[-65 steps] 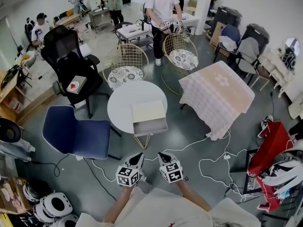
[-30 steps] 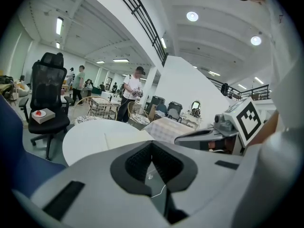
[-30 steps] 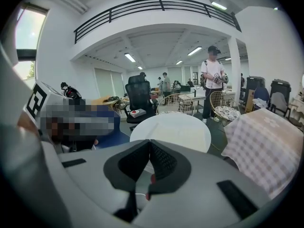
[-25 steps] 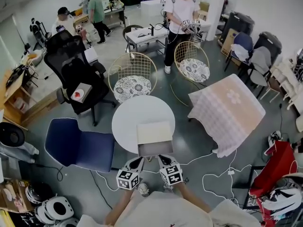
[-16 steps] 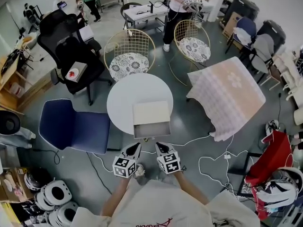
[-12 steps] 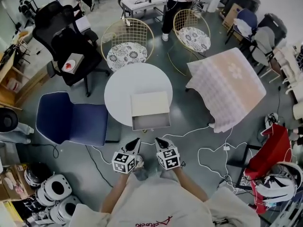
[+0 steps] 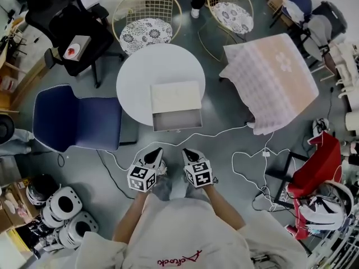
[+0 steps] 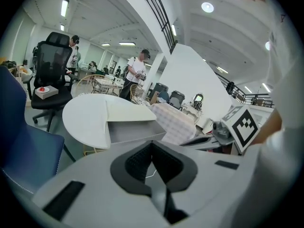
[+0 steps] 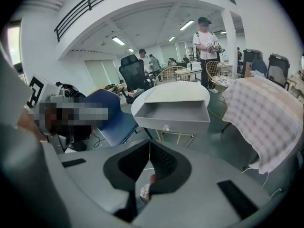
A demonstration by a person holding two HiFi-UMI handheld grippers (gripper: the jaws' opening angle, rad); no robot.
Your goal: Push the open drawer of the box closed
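A cream-topped box [image 7: 175, 97] sits at the near edge of a round white table [image 7: 151, 66]. Its grey drawer [image 7: 177, 119] is pulled out toward me and looks empty, with a small knob [image 9: 166, 128] on its front. My left gripper [image 7: 154, 153] and right gripper [image 7: 189, 153] hang side by side over the floor, short of the drawer and touching nothing. Both are shut and hold nothing. The left gripper [image 8: 152, 144] looks at the box [image 8: 128, 115] from its left. The right gripper [image 9: 150, 141] faces the drawer [image 9: 173, 113] almost head-on.
A blue chair [image 7: 78, 116] stands left of the table and a checked cloth-covered table [image 7: 275, 77] right of it. Two gold wire chairs [image 7: 147, 21] are behind. White cables [image 7: 241, 150] trail over the floor near my feet. Helmets [image 7: 61, 217] lie lower left. People stand far off.
The head view has tilted down, so table and box now sit higher in the frame and farther from the grippers. The drawer stays open. Both grippers stay shut, side by side.
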